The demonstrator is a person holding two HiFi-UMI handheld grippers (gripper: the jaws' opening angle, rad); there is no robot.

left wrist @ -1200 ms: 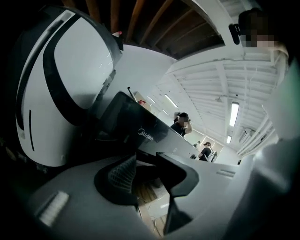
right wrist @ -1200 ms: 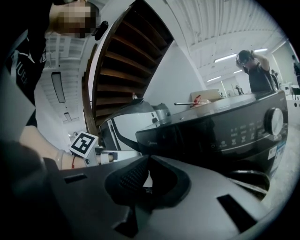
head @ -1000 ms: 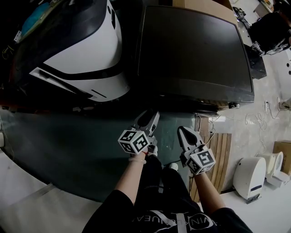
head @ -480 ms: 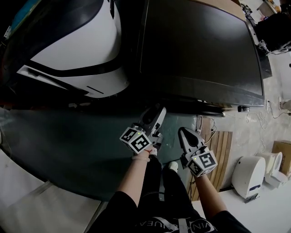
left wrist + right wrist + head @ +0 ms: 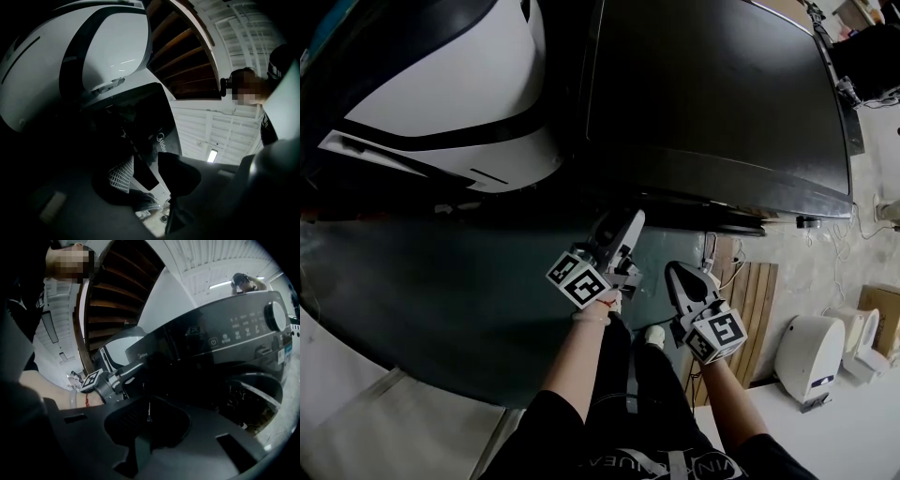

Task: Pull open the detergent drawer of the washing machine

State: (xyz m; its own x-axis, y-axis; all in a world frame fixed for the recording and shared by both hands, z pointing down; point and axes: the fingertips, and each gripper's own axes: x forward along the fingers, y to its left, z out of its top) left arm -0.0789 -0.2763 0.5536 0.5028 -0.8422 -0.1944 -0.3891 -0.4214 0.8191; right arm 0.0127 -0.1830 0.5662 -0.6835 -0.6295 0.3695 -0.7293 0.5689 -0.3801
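Observation:
The black washing machine fills the upper right of the head view. In the right gripper view its control panel has the drawer end at the left. My left gripper reaches up to that upper-left front corner. Its jaws have just been opening and stand open. In the left gripper view a dark panel edge lies between them, with a light gap beside the right jaw. How far the drawer stands out I cannot tell. My right gripper hangs shut and empty, lower right of the left one.
A white-and-black machine stands directly left of the washing machine. The round door and a dial sit right of the drawer end. A wooden slatted board and a white appliance are on the floor at the right.
The left gripper has edged closer to the washing machine's front and rolled, its jaws spreading. The right gripper has sunk slightly.

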